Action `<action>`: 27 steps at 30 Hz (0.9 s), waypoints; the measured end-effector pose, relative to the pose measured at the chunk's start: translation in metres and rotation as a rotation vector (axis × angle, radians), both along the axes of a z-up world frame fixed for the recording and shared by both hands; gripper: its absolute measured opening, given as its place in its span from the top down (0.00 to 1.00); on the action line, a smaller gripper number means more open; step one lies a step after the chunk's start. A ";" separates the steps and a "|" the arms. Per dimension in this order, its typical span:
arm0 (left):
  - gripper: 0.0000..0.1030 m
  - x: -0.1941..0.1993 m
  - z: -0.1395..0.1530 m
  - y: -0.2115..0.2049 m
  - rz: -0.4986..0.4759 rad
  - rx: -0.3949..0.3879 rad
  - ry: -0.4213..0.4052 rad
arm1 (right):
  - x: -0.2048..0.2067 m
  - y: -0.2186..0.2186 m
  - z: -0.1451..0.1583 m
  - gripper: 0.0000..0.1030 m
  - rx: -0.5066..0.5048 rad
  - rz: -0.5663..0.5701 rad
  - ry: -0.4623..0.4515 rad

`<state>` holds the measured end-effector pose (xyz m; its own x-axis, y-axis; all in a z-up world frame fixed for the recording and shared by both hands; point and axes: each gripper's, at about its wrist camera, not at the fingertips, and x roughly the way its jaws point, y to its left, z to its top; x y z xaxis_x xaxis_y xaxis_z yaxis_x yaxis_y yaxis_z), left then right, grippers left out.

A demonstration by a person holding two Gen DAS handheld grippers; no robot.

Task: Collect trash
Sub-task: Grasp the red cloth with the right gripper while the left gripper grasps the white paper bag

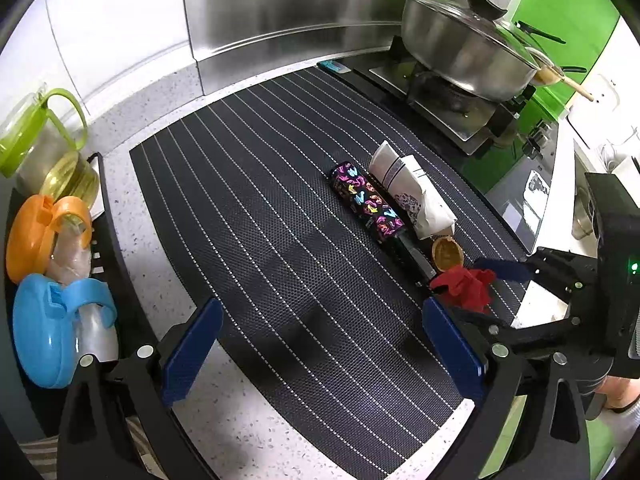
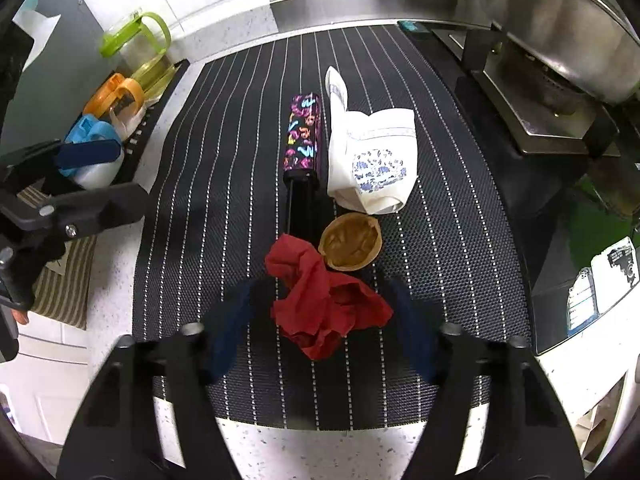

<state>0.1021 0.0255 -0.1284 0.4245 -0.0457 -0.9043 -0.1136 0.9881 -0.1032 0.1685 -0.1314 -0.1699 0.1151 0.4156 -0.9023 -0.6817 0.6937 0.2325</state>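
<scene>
Your right gripper (image 2: 320,328) sits low over the near edge of the mat (image 2: 224,128), tilted down and pointing toward the back wall. Its blue fingers (image 2: 228,332) are spread wide on either side of the red wrapper (image 2: 324,304) and hold nothing; whether they touch it, you cannot tell. The wrapper is a crumpled, thin red sheet, bunched into folds on the mat.

Just behind it, touching or nearly so, lies a shell (image 2: 350,246), a brown, rough, bowl-shaped half with its hollow up. Beyond the shell lies a white paper cup (image 2: 376,160), crushed flat, printed with blue specks. Left of the cup, a long black stick (image 2: 302,136) with bright squiggles lies lengthwise, its plain black end reaching toward the wrapper.

Your left gripper (image 1: 320,348) is held higher over the mat's left front corner, angled down and to the right. Its fingers (image 1: 192,352) are wide apart and empty, well clear of the trash.

The mat is a dark woven mesh with pale dotted stripes, on a speckled white bench (image 1: 248,432). A steel pot (image 1: 464,52) with a glass lid stands on the stove at the right.
</scene>
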 end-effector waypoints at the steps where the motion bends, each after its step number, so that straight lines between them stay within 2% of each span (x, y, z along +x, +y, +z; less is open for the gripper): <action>1: 0.07 0.000 0.000 0.000 0.001 -0.001 0.001 | 0.000 0.000 0.000 0.56 -0.001 0.002 0.003; 5: 0.07 0.002 0.003 -0.005 -0.003 -0.006 -0.006 | -0.002 -0.005 0.007 0.65 0.008 0.006 -0.008; 10: 0.07 0.009 0.010 -0.013 -0.008 -0.015 -0.020 | -0.004 -0.016 0.023 0.69 0.025 0.001 -0.018; 17: 0.07 0.030 0.018 -0.028 -0.009 -0.034 -0.030 | -0.001 -0.046 0.051 0.70 0.040 -0.027 -0.042; 27: 0.07 0.070 0.010 -0.043 0.046 -0.112 -0.029 | 0.013 -0.081 0.061 0.70 0.057 -0.062 -0.061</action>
